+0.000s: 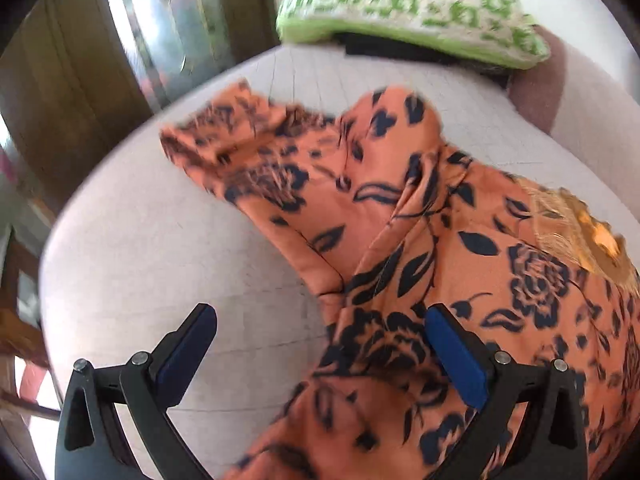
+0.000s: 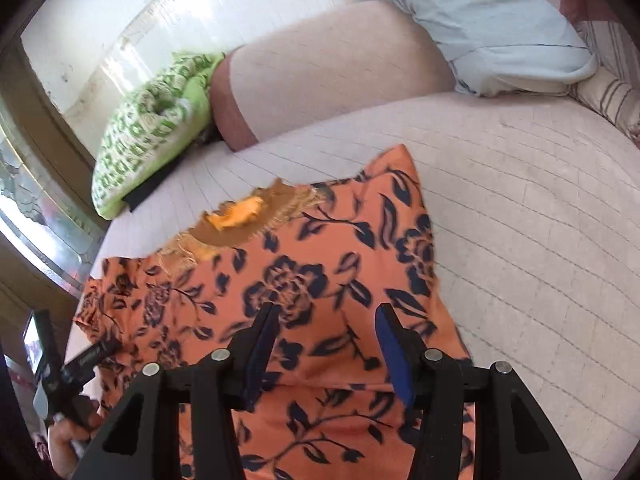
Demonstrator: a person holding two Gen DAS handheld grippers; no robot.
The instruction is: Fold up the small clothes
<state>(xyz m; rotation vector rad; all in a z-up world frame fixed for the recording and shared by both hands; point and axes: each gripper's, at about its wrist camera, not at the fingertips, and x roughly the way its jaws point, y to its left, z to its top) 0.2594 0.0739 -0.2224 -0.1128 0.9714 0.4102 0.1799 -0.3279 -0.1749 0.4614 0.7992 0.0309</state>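
Right wrist view showed a pale quilted bed surface (image 2: 520,208) beneath a whitewashed wall (image 2: 120,40), with a green-and-white patterned cushion (image 2: 148,136) and a light blue pillow (image 2: 492,20) at its head. An orange garment printed with dark navy flowers (image 2: 320,280) lay spread there. The right gripper (image 2: 326,320) hovered over it, jaws partly apart, gripping nothing. The left gripper (image 1: 320,344) stood wide open, straddling the garment's edge.

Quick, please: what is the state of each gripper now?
Left gripper: open, holding nothing; orange floral garment lies under it.
Right gripper: open above the garment, holding nothing.
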